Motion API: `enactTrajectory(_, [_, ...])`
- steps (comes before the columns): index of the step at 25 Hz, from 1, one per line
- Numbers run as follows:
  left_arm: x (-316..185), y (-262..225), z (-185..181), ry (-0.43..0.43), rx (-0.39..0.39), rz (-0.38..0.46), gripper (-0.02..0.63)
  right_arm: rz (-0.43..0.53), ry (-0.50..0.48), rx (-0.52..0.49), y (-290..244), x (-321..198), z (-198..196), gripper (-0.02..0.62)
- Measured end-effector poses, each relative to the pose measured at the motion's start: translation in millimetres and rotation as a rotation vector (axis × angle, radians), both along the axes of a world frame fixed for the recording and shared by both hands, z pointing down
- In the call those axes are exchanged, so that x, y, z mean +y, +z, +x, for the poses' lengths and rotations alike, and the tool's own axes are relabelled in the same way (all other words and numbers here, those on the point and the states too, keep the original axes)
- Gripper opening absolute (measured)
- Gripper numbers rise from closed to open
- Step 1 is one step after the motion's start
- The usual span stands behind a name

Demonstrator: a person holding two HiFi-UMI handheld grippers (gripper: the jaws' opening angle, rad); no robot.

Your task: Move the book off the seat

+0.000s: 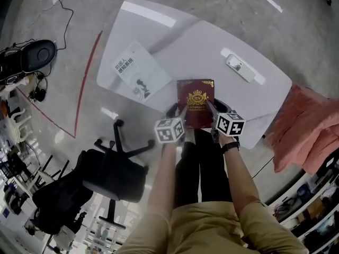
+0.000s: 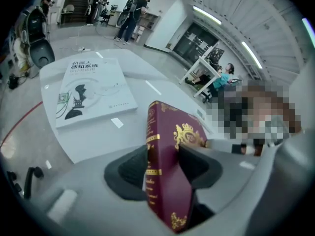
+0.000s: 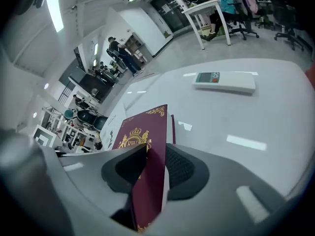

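Both claws have the maroon hardback book with the gold crest on its cover point(image 1: 196, 100).

- Left gripper point(image 1: 179, 111): jaws about half closed and clamped over the spine edge, 1 pad on each cover. Nothing else is between them.
- Right gripper point(image 1: 212, 109): same grip on the opposite long edge, where a sliver of white page block shows. Its jaws sit a bit narrower than the left's.
- Position: the book lies flat-ish, cover up, over the near rim of the glossy white table with rounded corners point(image 1: 201, 46). I can't tell whether its underside touches the top.
- It's well apart from the black swivel office chair point(image 1: 114, 173), so I judge the seat cleared and only the set-down left.

Handling, my read:
- The boards are stiff, so it won't sag between 2 grips. It's thin, so probably light to moderate weight.
- The cover looks smooth, leatherette-like with gilt stamping, and could slide in the pads if tilted.
- Best hold is mid-length on the 2 long edges, as now. I'd keep it level and squeeze the boards, not the pages.

Also on the table, all apart from the book:
- a flat white paperback with black cover art point(image 1: 135, 70)
- a slim white plastic remote point(image 1: 241, 67)

Salmon-pink cloth point(image 1: 307, 126) sits off the table to the right.
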State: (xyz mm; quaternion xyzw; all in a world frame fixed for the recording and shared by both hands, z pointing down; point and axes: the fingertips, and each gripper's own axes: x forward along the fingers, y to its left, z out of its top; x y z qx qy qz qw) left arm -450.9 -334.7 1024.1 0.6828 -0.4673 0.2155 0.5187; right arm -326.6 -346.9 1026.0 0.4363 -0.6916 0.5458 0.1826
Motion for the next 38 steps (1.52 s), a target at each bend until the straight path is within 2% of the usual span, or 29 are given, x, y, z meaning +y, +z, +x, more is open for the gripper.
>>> enactTrajectory(4, [13,27,-3,-0.002,-0.010,-0.043,0.183,-0.013,-0.035,0.027,21,8,-4,0.114])
enactTrajectory(9, [12,30,-3,-0.020,0.001,-0.030,0.185,0.003,-0.005,-0.003,27,4,-2,0.123])
enactTrajectory(11, [16,28,-5,-0.019,-0.008,-0.041,0.184,-0.003,-0.009,-0.012,25,6,-6,0.149])
enactTrajectory(14, [18,18,-8,-0.026,-0.017,-0.039,0.179,-0.017,-0.022,-0.004,17,10,-10,0.192])
enactTrajectory(19, [8,-31,-11,-0.038,-0.007,0.027,0.166,0.012,-0.034,0.036,-13,10,-15,0.244])
enactTrajectory(27, [6,-136,-21,-0.023,-0.018,0.161,0.141,0.147,-0.054,0.019,-117,6,-29,0.232])
enactTrajectory(31, [5,-200,-22,-0.007,-0.034,0.262,0.122,0.269,-0.058,0.014,-188,-12,-32,0.181])
enactTrajectory(38, [33,-331,-18,0.045,-0.048,0.452,0.073,0.523,-0.187,0.033,-337,8,-45,0.091])
